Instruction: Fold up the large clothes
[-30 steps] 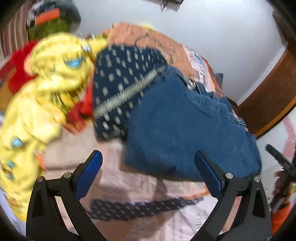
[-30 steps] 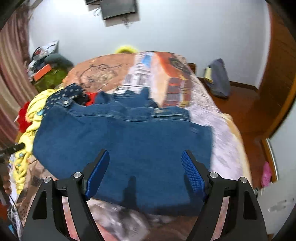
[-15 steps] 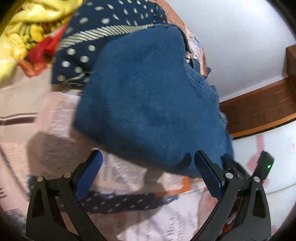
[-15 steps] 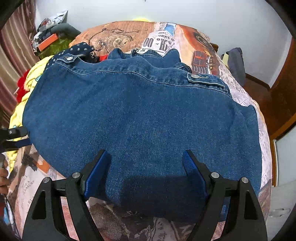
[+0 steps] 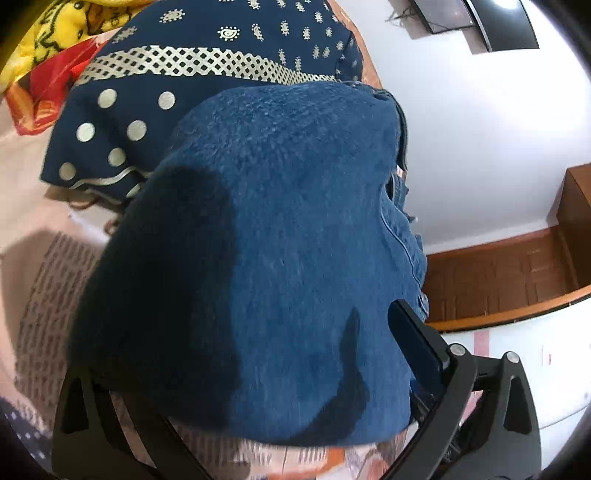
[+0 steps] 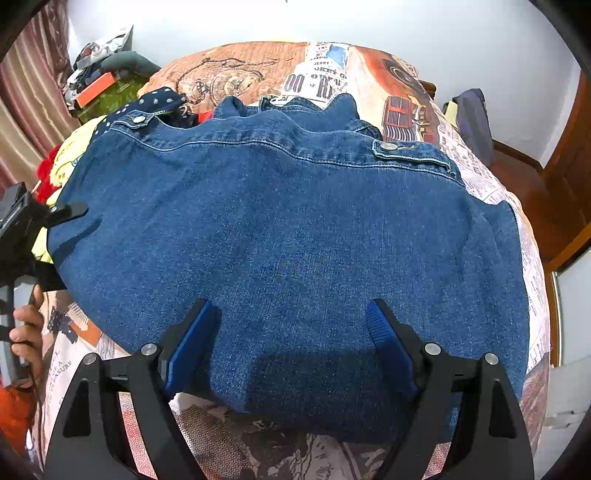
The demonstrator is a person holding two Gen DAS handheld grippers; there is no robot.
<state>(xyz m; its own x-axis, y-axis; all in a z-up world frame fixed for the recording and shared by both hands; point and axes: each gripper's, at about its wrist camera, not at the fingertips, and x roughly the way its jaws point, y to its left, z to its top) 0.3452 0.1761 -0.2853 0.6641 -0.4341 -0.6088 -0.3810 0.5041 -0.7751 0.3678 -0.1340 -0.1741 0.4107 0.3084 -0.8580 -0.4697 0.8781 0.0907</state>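
On the bed (image 6: 491, 177), over its newspaper-print cover, a denim jacket (image 6: 295, 240) lies spread flat, its collar toward twelve o'clock in the right wrist view and its near hem toward six. The right gripper (image 6: 291, 343) stands over that hem with its blue-padded fingers (image 6: 192, 339) set wide, the denim lying under and between them; the pads do not press the cloth (released, not grasping). At nine o'clock in this view the left gripper (image 6: 22, 229) sits at the jacket's edge, a bare hand (image 6: 26, 328) below it on its handle.

In the left wrist view the jacket (image 5: 288, 240) fills the middle, and one finger (image 5: 417, 350) shows at four o'clock, against the cloth's edge. The other finger is hidden beneath the denim at seven o'clock, so the cloth lies between the two; whether they are clenched on it cannot be told. Behind the jacket, toward eleven o'clock, lies a navy dotted garment (image 5: 177, 96) with a pale lattice band, touching the denim. Yellow cloth (image 5: 55, 33) and red cloth (image 5: 44, 96) lie past it at ten o'clock. A wooden floor (image 5: 498, 280) shows at three o'clock.
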